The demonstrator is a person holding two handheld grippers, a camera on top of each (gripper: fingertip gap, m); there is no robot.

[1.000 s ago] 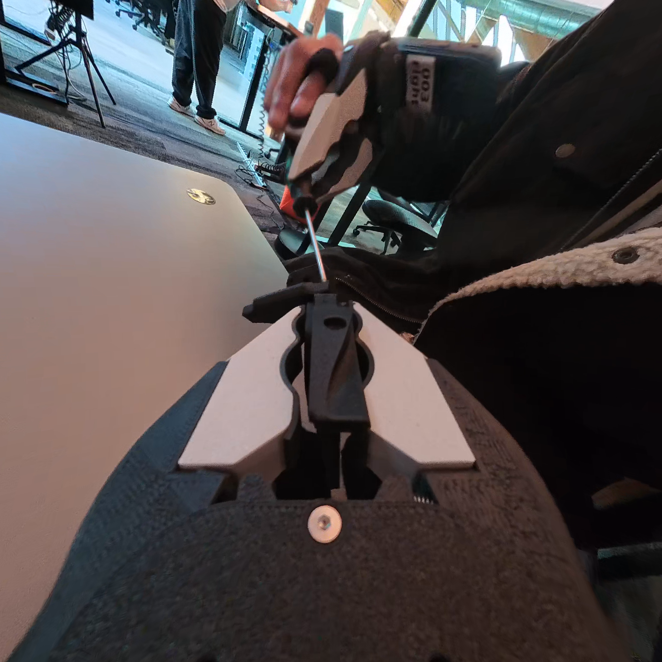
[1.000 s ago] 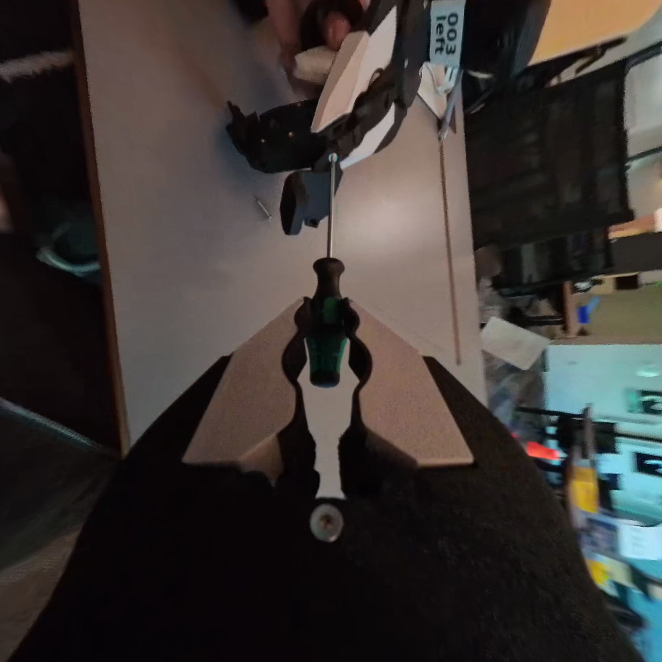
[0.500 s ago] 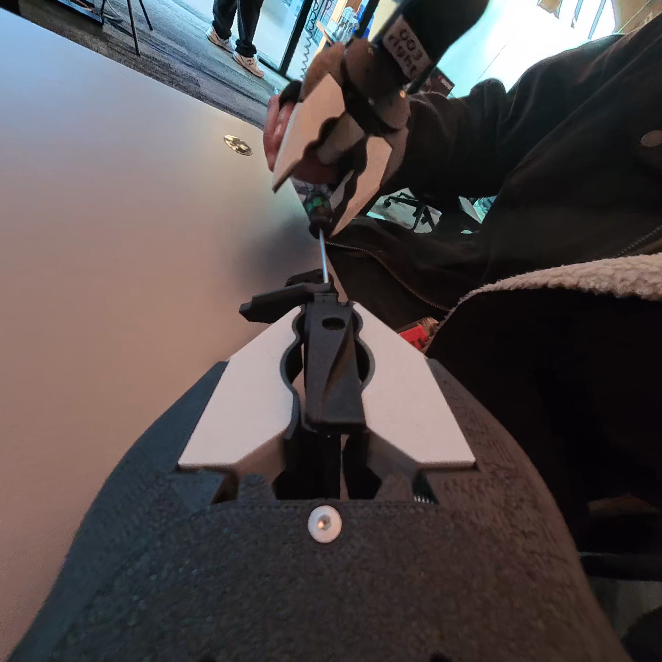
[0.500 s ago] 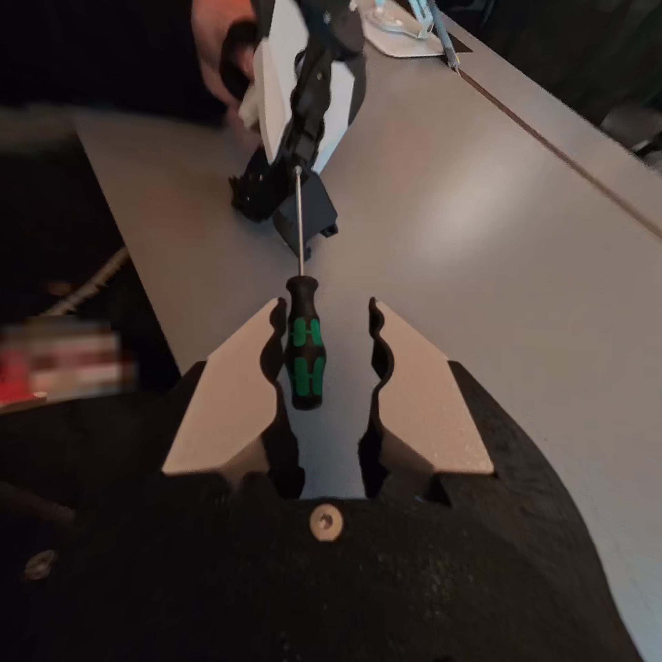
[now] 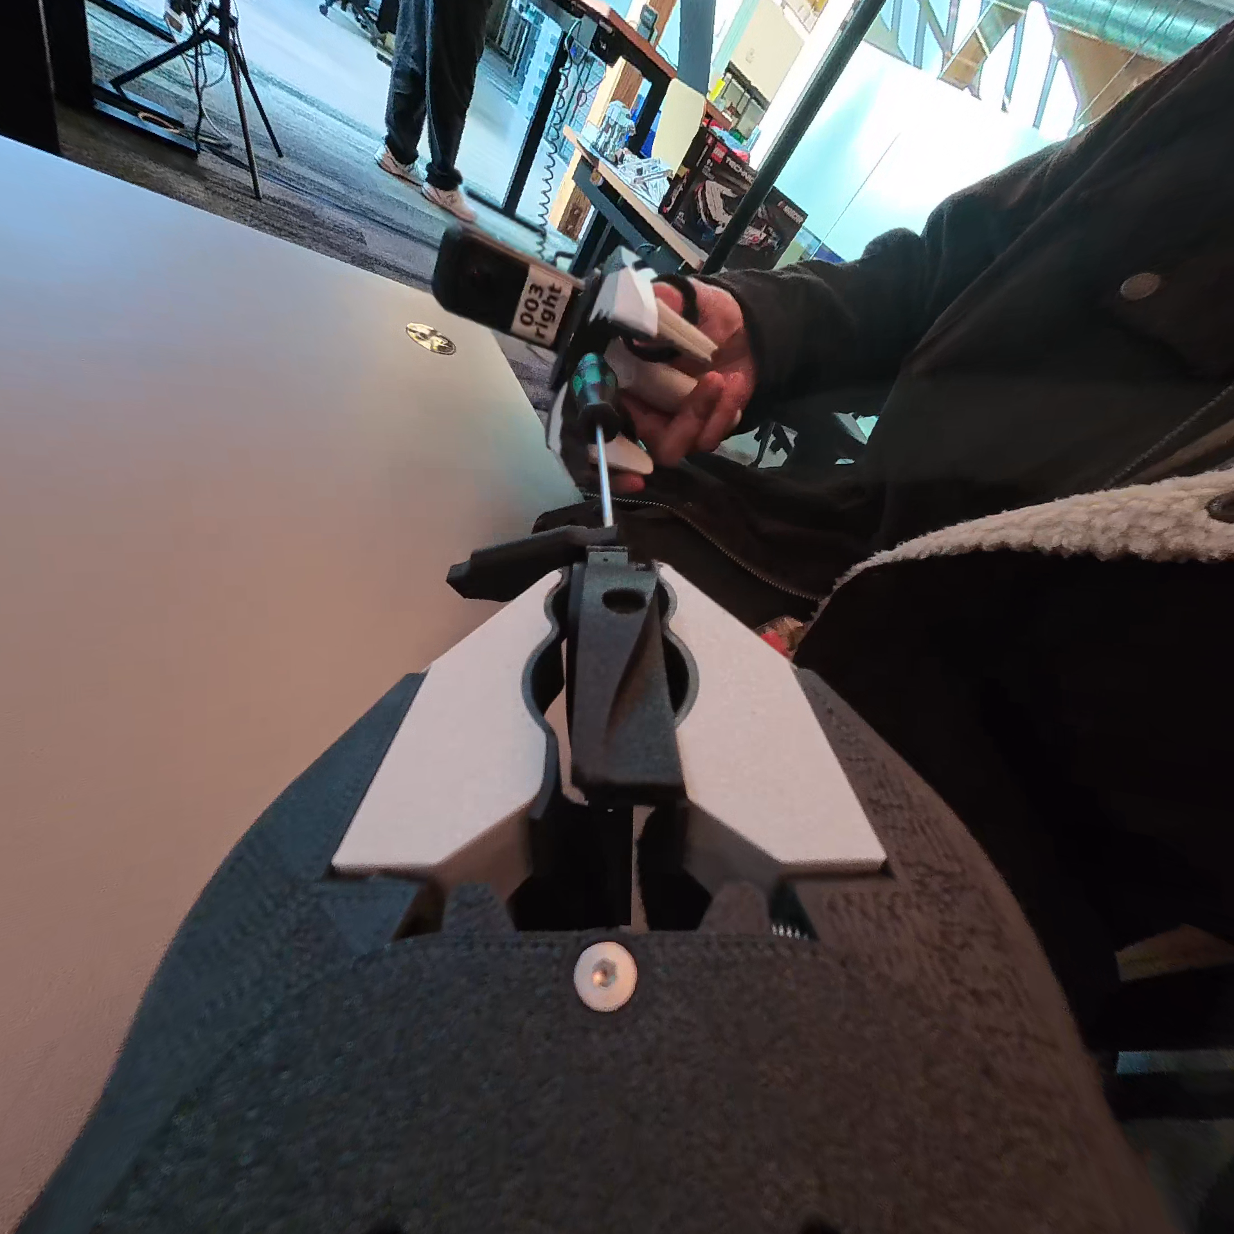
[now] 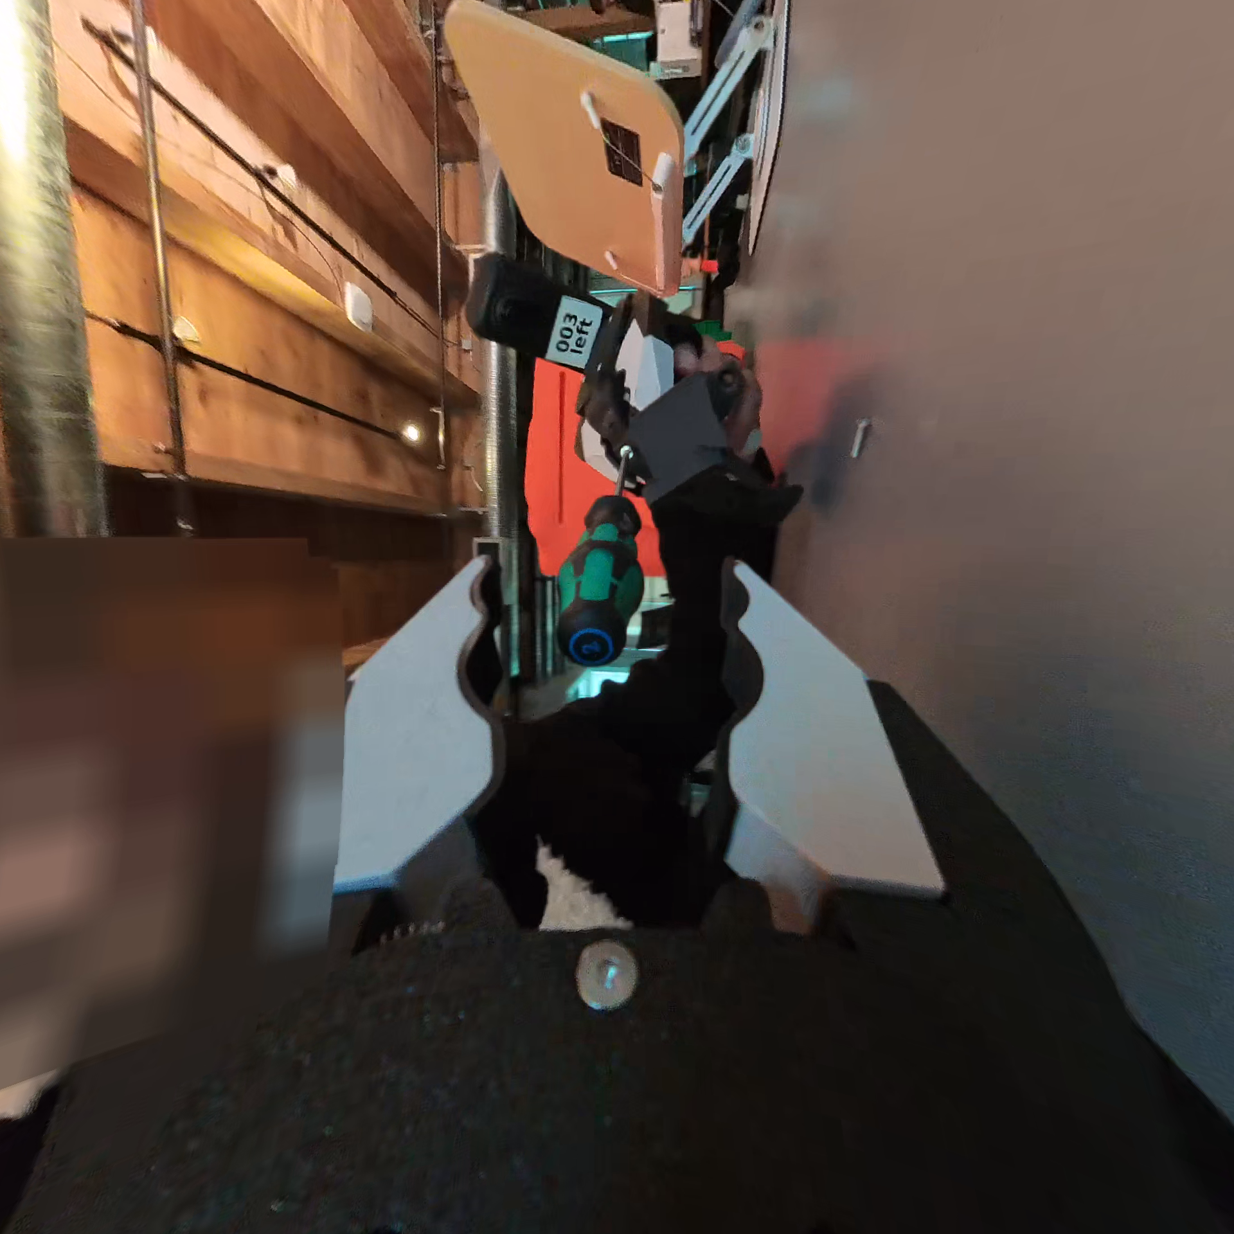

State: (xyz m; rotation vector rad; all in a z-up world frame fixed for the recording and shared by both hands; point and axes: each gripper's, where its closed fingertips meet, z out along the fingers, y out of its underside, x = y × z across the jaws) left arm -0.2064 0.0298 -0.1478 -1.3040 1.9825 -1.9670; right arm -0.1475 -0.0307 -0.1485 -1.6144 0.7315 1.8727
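My left gripper (image 5: 611, 601) is shut on a black printed part (image 5: 621, 694) and holds it over the near edge of the pale table (image 5: 200, 534). A screwdriver with a green and black handle (image 5: 589, 390) stands with its tip in the top of that part. My right gripper (image 6: 611, 587) is open, its fingers (image 6: 434, 721) on either side of the screwdriver handle (image 6: 597, 594) without touching it. The right wrist view is rolled sideways and shows the left gripper (image 6: 621, 387) with the black part (image 6: 681, 434) beyond the handle. The right gripper (image 5: 641, 347) also shows in the left wrist view, in a hand.
A small loose screw (image 6: 858, 437) lies on the table (image 6: 1001, 400). A round grommet (image 5: 431, 338) sits in the tabletop. A dark jacket sleeve (image 5: 1001, 320) fills the right side. A person (image 5: 427, 87) and a tripod (image 5: 227, 87) stand beyond the table.
My right gripper opened and let go of the screwdriver, then rolled sideways around the handle. The screwdriver stays with its tip in the black part. My left gripper keeps its hold.
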